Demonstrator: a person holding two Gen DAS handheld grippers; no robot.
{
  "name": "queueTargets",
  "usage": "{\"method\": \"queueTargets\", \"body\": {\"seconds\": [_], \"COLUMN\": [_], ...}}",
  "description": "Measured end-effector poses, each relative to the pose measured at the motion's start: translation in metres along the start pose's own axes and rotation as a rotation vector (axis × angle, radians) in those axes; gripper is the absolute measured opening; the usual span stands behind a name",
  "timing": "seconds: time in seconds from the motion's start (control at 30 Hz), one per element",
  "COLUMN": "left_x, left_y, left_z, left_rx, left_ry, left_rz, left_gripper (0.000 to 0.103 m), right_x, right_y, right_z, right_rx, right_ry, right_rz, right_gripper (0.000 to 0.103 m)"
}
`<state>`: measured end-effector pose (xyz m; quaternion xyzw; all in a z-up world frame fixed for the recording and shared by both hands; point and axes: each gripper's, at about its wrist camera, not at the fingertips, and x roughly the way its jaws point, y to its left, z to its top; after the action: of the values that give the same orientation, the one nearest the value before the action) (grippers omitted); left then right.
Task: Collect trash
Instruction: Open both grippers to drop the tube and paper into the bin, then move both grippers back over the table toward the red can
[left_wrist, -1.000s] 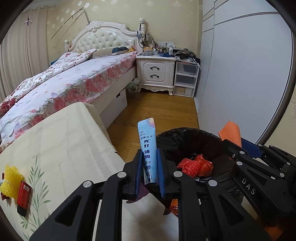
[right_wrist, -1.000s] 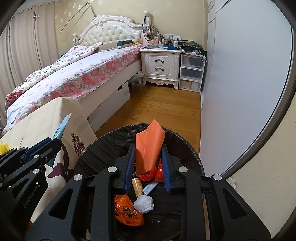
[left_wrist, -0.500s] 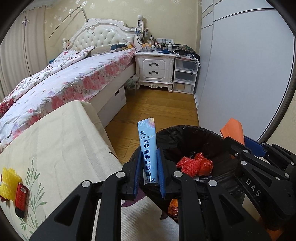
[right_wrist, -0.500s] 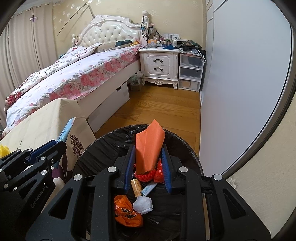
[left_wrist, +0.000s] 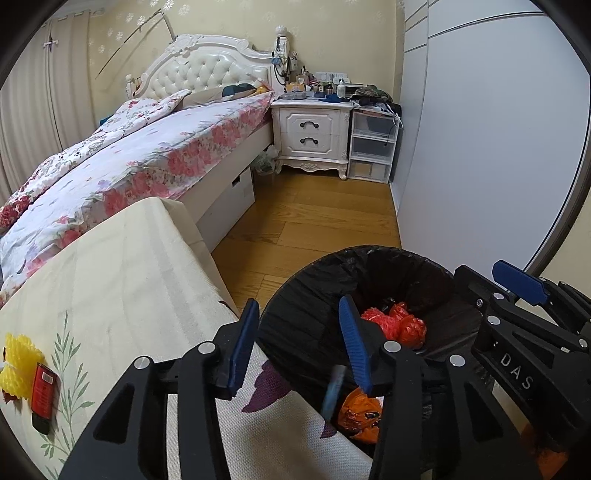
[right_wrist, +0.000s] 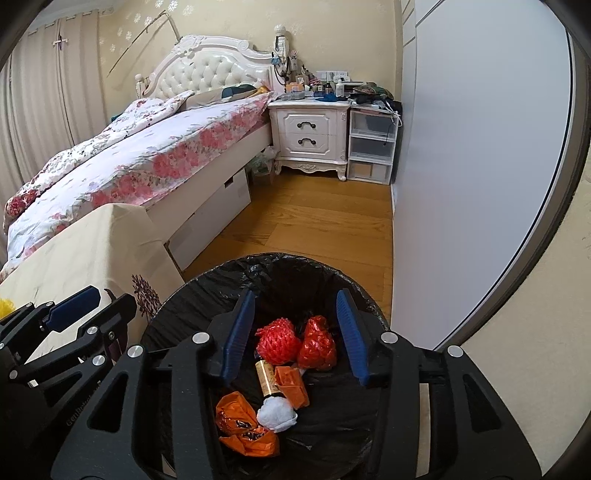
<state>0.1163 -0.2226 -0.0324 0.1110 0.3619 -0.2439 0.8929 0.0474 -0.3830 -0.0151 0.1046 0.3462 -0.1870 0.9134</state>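
Note:
A bin with a black liner (left_wrist: 306, 314) stands beside the table. My left gripper (left_wrist: 299, 308) hangs over its near rim, jaws opening, nothing between them. A blurred blue packet (left_wrist: 332, 391) drops below it into the bin. My right gripper (right_wrist: 295, 297) is over the bin's middle (right_wrist: 280, 269), jaws opening and empty. Beneath it an orange paper (right_wrist: 291, 384) lies among red net bags (right_wrist: 277, 341), an orange wrapper (right_wrist: 243, 428), a white wad (right_wrist: 277, 415) and a brown tube (right_wrist: 266, 376). A yellow foam net (left_wrist: 16, 363) and a red pack (left_wrist: 42, 393) lie on the table.
The table's cream cloth (left_wrist: 122, 280) fills the left. Beyond it a bed (left_wrist: 129, 166) with a flowered cover runs to a white nightstand (left_wrist: 314, 136) and plastic drawers (left_wrist: 371, 147). A white wardrobe door (left_wrist: 480, 147) bounds the wooden floor (left_wrist: 314, 221) on the right.
Both grippers have opened. The blue packet has left the left jaws and is falling into the bin. The orange paper has dropped from the right jaws onto the trash.

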Motion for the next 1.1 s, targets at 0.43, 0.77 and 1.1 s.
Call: {"method": "queueTargets", "body": {"seconds": [0.43,0.77,1.1], "left_x": [-0.005,-0.036,-0.078], "left_y": [0.004,0.038,0.098], "left_z": [-0.002,-0.015,-0.048], "left_rx": [-0.010,-0.065,-0.165], "left_ry": [-0.011,-0.032,-0.025], "left_rz": [0.030,0.101,0.209], "left_gripper": [0.065,0.071,0.071], "right_x": [-0.003,-0.009,-0.022], "right_y": [-0.008,0.001,0.052], "right_z": [0.001,0.000,-0.008], "right_rx": [0.015,0.002,-0.068], "right_ry": [-0.006,0.005,0.029], "right_rz": [-0.030,0.004,0.105], "right_gripper": [0.060,0.062,0.062]}}
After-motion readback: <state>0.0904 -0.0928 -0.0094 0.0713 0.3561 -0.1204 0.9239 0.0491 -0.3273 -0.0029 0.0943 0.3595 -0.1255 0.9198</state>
